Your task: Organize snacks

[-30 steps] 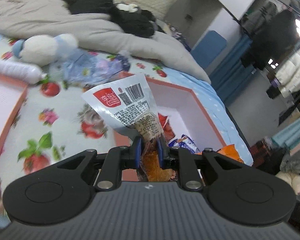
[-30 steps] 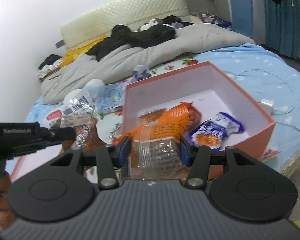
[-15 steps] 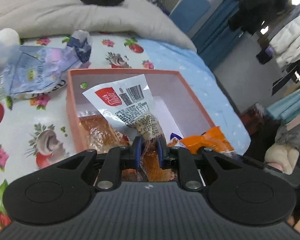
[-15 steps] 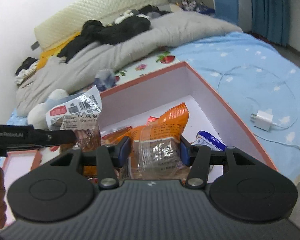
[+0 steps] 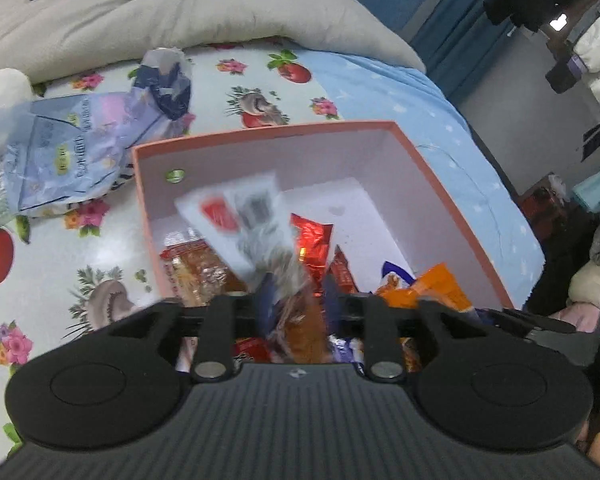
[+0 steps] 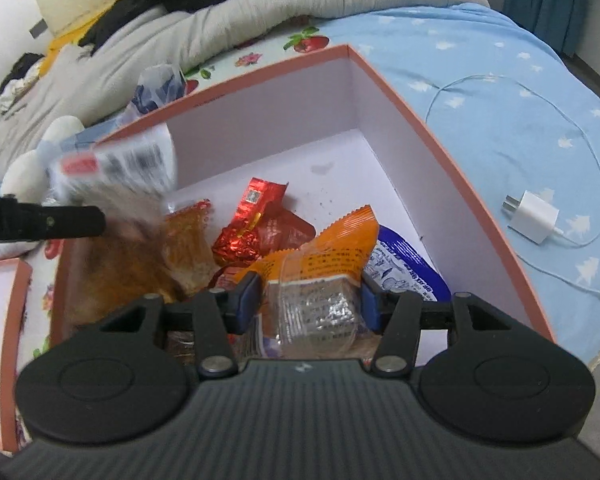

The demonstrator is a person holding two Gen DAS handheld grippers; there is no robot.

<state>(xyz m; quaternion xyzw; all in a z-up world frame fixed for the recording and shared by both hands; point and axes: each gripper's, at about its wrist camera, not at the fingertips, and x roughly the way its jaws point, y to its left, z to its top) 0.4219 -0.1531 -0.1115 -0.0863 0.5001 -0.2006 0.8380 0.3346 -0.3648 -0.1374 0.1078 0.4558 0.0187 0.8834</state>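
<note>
A pink box [image 5: 452,184] with a white inside stands on the bed and holds several snack packets. My left gripper [image 5: 296,300] is over its near left part; its jaws have spread and the white-topped snack packet [image 5: 244,220] between them is blurred by motion. That packet also shows in the right wrist view [image 6: 120,176], beside the left gripper's finger [image 6: 60,222]. My right gripper [image 6: 308,296] is shut on an orange snack packet [image 6: 320,256] and holds it over the box [image 6: 440,148]. A red packet [image 6: 252,224] and a blue packet [image 6: 404,264] lie inside.
A crumpled blue-and-white bag [image 5: 80,136] lies left of the box. A grey duvet [image 5: 180,16] is behind it. A white charger [image 6: 534,216] with its cable lies right of the box. The box lid [image 6: 0,320] lies at the left.
Both grippers have moved forward and down over the box. The left jaws have spread apart and the white-topped packet now looks blurred and tilted. The right gripper still holds the orange packet.
</note>
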